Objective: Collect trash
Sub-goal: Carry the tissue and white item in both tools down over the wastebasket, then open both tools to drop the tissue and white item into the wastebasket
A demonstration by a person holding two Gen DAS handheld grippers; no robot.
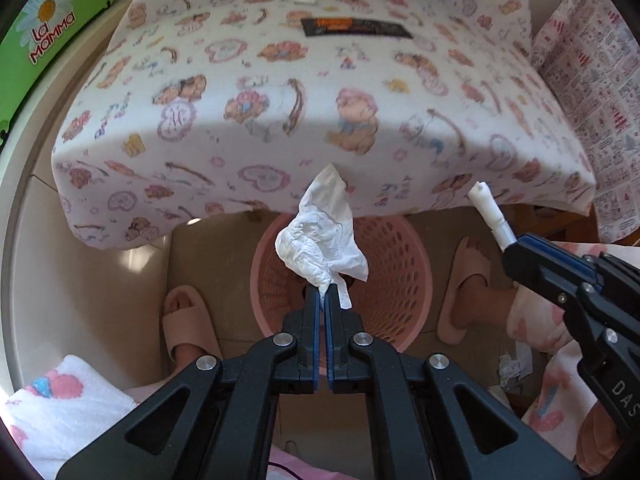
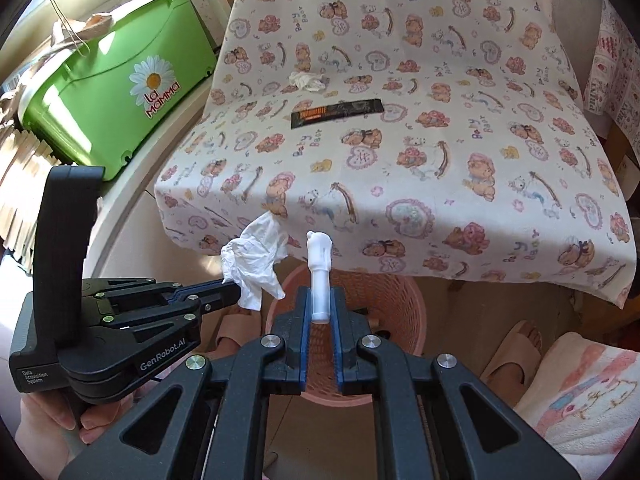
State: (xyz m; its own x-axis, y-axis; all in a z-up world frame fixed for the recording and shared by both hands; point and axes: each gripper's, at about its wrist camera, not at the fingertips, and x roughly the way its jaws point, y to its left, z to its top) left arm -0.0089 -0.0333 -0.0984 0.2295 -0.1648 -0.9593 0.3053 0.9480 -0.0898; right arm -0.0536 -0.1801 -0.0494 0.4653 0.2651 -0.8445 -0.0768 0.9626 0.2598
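Above the pink basket (image 1: 384, 248), which stands on the floor between my slippered feet and partly under the front edge of the cloth-covered table (image 1: 280, 100), I hold both pieces of trash ready to drop. My left gripper (image 1: 323, 296) has its fingers pressed nearly together on the bottom corner of a crumpled white tissue (image 1: 324, 236), so the rest of the paper stands up loosely above the tips; pinching only a corner should let it fall free once I ease off. My right gripper (image 2: 320, 304) is narrowed around a small white plastic tube (image 2: 319, 276), gripped low on its shaft so the shaped top sticks up clear of the fingers. From the right wrist view the tube sits over the near part of the basket's opening, and the tissue hangs just left of it near the rim. I judge both hands are held here, close together, so one release sends both things into the basket. Back on the table, well apart from me, a second crumpled tissue (image 2: 307, 80) and a dark snack wrapper (image 2: 338, 113) lie near each other, not yet collected, so the job looks roughly half done. A green tub (image 2: 116, 88) sits to the left of the table.
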